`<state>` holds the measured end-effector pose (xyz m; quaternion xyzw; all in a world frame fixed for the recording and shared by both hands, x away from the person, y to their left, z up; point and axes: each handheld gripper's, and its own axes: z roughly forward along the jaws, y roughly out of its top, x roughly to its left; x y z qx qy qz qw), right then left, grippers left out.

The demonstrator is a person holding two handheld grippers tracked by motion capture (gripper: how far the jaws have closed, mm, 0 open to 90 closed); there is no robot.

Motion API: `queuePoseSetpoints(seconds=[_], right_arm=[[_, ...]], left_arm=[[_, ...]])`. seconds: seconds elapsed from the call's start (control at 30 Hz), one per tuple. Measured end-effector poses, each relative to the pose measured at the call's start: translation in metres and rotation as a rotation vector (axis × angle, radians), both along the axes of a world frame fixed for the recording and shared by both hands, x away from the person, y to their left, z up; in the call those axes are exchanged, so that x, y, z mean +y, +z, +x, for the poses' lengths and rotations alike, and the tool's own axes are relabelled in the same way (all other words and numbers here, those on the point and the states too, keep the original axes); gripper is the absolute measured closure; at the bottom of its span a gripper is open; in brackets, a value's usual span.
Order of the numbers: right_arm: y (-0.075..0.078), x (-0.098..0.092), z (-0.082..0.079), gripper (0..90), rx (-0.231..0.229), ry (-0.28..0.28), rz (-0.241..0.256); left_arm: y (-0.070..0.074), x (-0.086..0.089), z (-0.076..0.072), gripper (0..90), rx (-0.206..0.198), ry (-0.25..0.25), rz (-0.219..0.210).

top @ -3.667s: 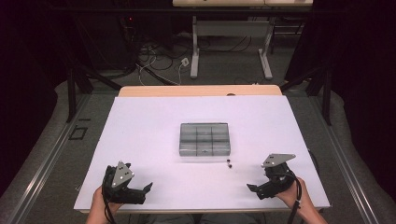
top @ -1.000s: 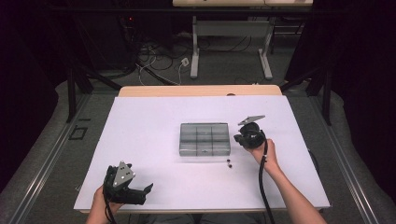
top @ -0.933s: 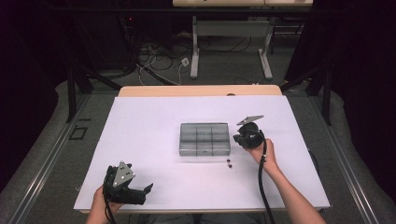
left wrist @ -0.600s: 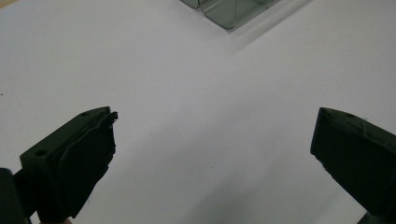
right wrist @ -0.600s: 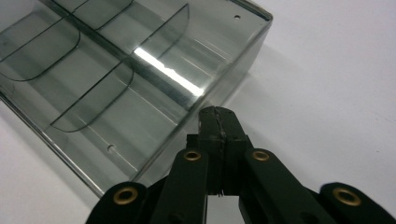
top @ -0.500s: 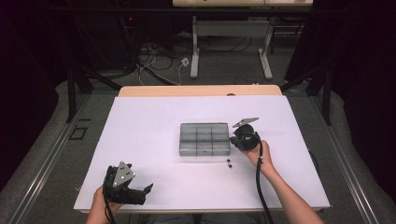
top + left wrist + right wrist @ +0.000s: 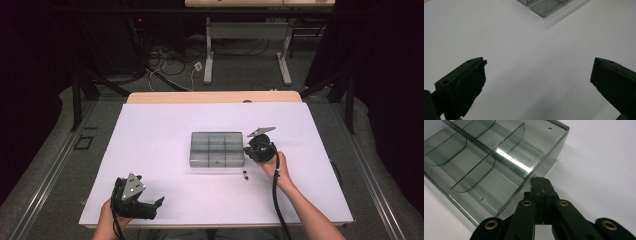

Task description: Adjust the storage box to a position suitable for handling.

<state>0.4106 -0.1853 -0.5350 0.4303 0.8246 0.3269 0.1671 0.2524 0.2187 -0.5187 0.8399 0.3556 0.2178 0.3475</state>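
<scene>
- since 3.7 seconds ago, the right gripper (image 7: 248,150) has gone from the table's 5 o'clock corner up to the right side of the clear divider box (image 7: 216,149). the left gripper (image 7: 150,206) has stayed put at the 7 o'clock corner.
- the clear divider box sits in the middle of the white table (image 7: 165,130). it has see-through walls that split it into small bins, and the bins look bare.
- in the right gripper view, the right gripper (image 7: 540,182) has its two black jaws pressed tight together, with no gap. the tips sit at the top edge of the clear divider box (image 7: 481,165), near its 4 o'clock corner. i cannot tell if they pinch the thin wall or just touch it.
- in the left gripper view, the left gripper (image 7: 537,75) has its jaws wide apart, with bare white table between them. a corner of the clear divider box (image 7: 544,6) peeks in at 12 o'clock, well apart from the jaws.
- two tiny dark bits (image 7: 245,174) lie on the table just below the box's 5 o'clock corner, near the person's right hand (image 7: 275,165). they are too small to tell what they are.
</scene>
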Motion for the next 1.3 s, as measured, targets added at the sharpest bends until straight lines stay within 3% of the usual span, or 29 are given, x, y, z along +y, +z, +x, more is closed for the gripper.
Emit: queuePoseSetpoints(seconds=[0.2, 0.93, 1.03, 1.3], right_arm=[[-0.002, 0.002, 0.000, 90.0, -0.008, -0.001, 0.023], [-0.006, 0.007, -0.002, 90.0, -0.010, 0.009, 0.017], [-0.005, 0.007, -0.002, 90.0, -0.005, 0.007, -0.006], [0.000, -0.002, -0.009, 81.5, 0.019, 0.008, -0.011]], left_arm=[[0.000, 0.000, 0.000, 0.2, -0.001, -0.002, 0.003], [0.000, 0.000, 0.000, 0.2, -0.004, -0.004, 0.005], [0.000, 0.000, -0.001, 0.2, -0.004, 0.003, -0.001], [0.001, 0.002, -0.002, 0.2, -0.007, 0.000, 0.004]])
